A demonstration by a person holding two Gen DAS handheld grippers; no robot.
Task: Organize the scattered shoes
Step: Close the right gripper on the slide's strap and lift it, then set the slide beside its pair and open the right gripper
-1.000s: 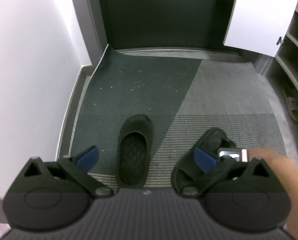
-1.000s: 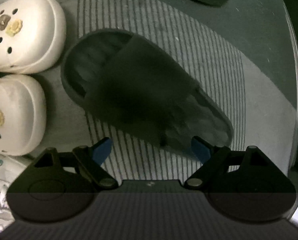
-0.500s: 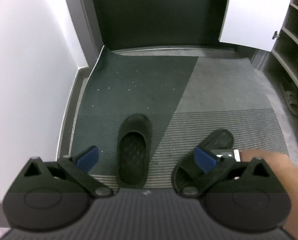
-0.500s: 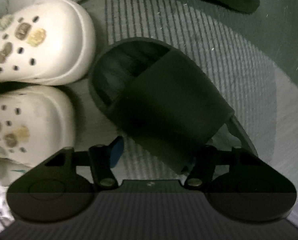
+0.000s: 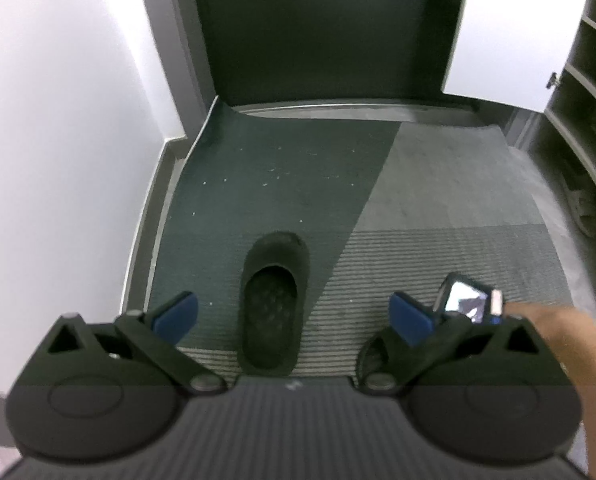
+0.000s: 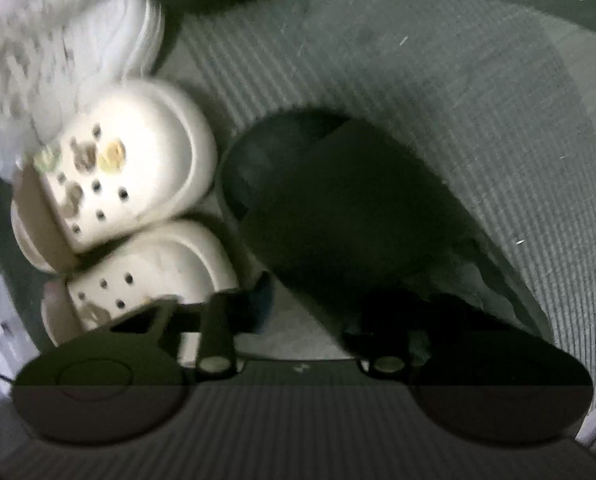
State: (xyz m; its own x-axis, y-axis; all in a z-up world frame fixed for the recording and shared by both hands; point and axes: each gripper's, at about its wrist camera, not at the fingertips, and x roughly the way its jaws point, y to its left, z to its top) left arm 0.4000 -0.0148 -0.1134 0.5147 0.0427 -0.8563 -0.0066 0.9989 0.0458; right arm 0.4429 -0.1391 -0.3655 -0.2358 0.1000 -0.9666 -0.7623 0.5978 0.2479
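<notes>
Slide [image 6: 338, 216] lifted; 2 clogs [image 6: 130, 160], 1 slipper [image 5: 274, 300].

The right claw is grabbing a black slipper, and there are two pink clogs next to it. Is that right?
Almost. The clogs are cream-white, not pink, as the right wrist view shows. The right claw is closing on the black slipper, with the clogs beside it.

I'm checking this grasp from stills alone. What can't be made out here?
- Right wrist view: right gripper closing around the black slide; pad contact lost in shadow.
- Same view: white sneaker blurred, cut off by the frame edge.
- Left wrist view: shelf contents too small and distorted.
</notes>
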